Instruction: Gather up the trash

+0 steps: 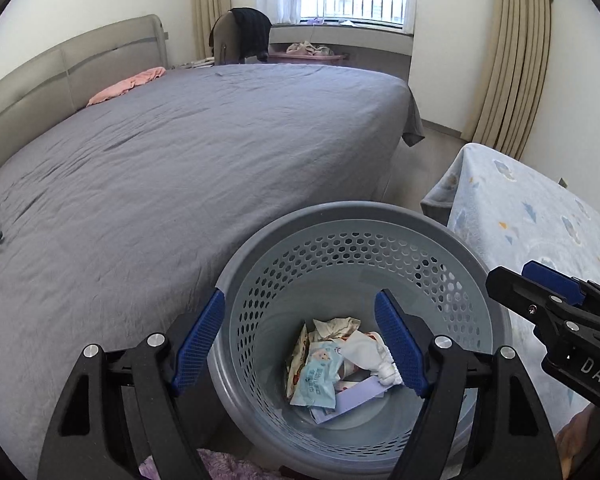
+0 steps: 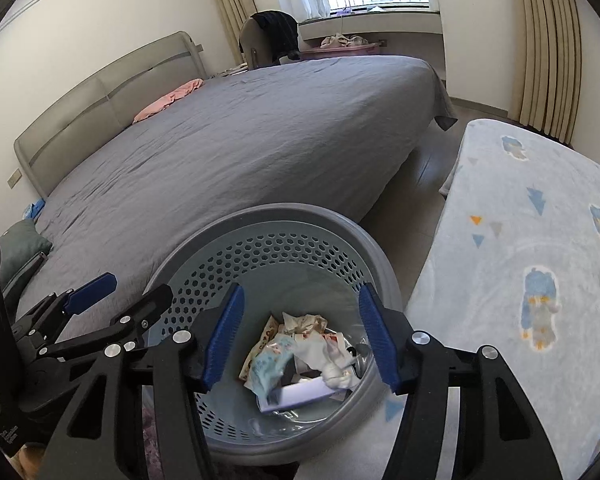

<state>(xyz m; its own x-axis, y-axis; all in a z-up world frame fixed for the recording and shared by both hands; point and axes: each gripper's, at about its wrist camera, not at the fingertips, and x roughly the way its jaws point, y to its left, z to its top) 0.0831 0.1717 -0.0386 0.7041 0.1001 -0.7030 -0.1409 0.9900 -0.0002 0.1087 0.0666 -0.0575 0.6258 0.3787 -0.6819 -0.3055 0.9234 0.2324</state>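
Both grippers, left gripper and right gripper, released, empty above basket. Wrappers on basket bottom: light, crinkly, soft; pinch by edge.

grey bed, pink cloth — patterned blanket

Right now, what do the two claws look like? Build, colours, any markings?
Both match: the left claw and right claw have matte black angular plastic arms with triangular cut-outs, silver round pivot bolts, and blue finger pads with a fine cross-hatched grip texture. The right claw's body shows white lettering "DAS", partly cut off. No cables or sleeves are visible.
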